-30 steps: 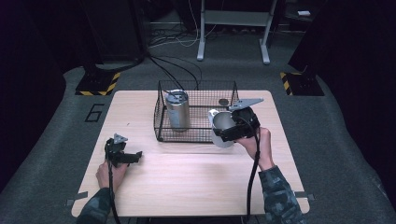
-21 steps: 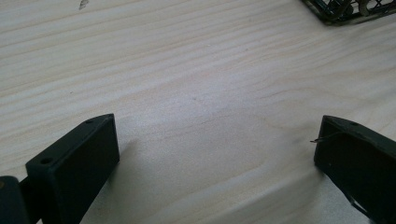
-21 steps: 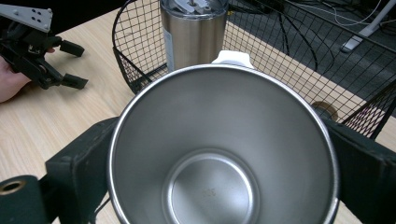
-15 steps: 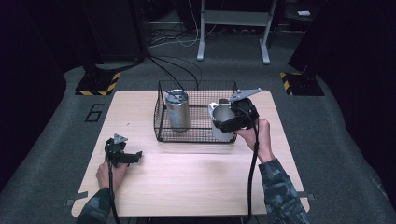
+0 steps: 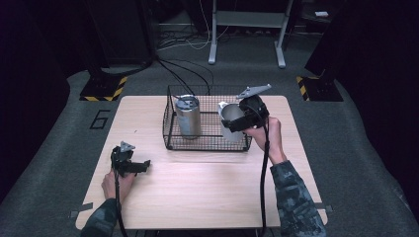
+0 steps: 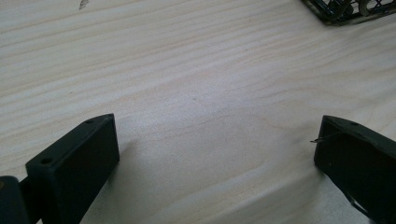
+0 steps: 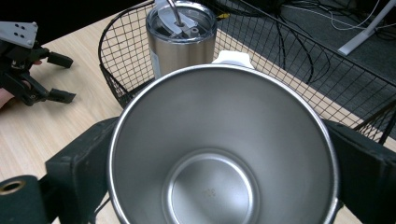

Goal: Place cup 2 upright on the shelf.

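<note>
The person's left hand (image 5: pixel 114 183) rests low on the near left of the table, holding the left gripper (image 5: pixel 141 166) flat with its jaws spread wide and pointing right. The right forearm reaches forward and up, the right hand (image 5: pixel 265 134) raised, its right gripper (image 5: pixel 232 122) held aloft with both jaws clamped against the sides of what it carries.

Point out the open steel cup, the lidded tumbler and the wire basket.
open steel cup (image 7: pixel 212 186), right gripper view, on its inner bottom.
lidded tumbler (image 5: pixel 188 120), high view, on its steel side wall.
wire basket (image 5: pixel 197 146), high view, on its near bottom rim.
</note>
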The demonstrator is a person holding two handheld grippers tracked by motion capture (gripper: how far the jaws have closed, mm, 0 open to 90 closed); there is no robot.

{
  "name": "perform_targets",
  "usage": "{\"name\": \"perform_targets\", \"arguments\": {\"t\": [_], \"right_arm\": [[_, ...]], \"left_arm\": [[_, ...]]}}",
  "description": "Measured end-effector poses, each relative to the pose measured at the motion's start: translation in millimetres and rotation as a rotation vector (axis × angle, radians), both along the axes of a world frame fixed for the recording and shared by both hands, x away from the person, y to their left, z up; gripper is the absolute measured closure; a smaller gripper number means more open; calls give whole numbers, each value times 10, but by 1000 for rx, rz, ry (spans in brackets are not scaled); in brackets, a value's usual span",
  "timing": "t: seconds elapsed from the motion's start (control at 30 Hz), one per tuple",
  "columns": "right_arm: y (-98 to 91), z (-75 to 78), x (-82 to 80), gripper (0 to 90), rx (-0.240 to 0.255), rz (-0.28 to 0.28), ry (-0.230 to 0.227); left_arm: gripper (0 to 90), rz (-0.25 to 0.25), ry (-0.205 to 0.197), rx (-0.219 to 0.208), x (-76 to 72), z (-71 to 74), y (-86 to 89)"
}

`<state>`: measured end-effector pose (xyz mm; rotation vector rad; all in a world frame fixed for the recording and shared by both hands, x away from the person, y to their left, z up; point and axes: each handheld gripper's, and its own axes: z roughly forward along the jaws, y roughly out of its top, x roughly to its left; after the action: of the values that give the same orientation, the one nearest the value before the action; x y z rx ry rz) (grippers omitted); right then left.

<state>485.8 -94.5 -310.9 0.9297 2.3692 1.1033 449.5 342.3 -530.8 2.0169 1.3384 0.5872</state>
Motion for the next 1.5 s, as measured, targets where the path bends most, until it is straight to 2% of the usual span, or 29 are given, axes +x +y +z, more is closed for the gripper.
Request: {"name": "perform_targets", "arguments": {"t": [0.27,0.37,0.4,0.43,0.5,0.57,0.6,0.63,0.67,0.7,0.73,0.77,0.83,0.87,0.9,1.0,1.23,1.5], "right_arm": [[64,-4,123,56,0,-1,7],[86,-15,175,56,-9,6,-7],[93,-20,182,56,-7,0,2],[98,-29,209,56,-8,4,-11],[105,-29,217,56,-8,-10,4],[103,-41,261,56,-8,-2,-15],[116,-42,264,56,-3,-17,4],[121,-51,289,56,-4,-12,-7],[138,-55,297,56,-4,-24,8],[141,-63,328,56,-10,-10,-10],[154,-66,328,56,-5,-22,2],[155,-72,355,56,-14,-8,-11],[175,-78,362,56,-13,-26,11],[181,-90,386,56,-9,-22,-2],[179,-96,395,56,-13,-27,10],[176,-122,444,56,-14,-25,0],[165,-177,552,56,-8,-53,26],[202,-236,642,56,-3,-66,25]], "left_arm": [[0,0,0,1,0,1,0],[0,0,-1,3,1,1,1],[0,0,3,3,0,3,1],[1,0,2,3,0,2,0],[1,0,2,3,0,3,0],[1,0,2,3,0,3,1],[1,-1,2,3,0,3,1],[1,0,3,2,-1,3,0],[1,-1,2,3,0,3,1],[1,0,1,4,0,3,1],[1,0,2,3,0,3,1],[1,0,2,3,0,2,1],[1,0,2,3,0,3,1],[1,0,2,3,0,3,1],[1,0,2,3,0,3,0],[1,-1,1,4,0,3,1],[1,0,2,3,0,3,1],[1,0,2,3,0,2,0]]}}
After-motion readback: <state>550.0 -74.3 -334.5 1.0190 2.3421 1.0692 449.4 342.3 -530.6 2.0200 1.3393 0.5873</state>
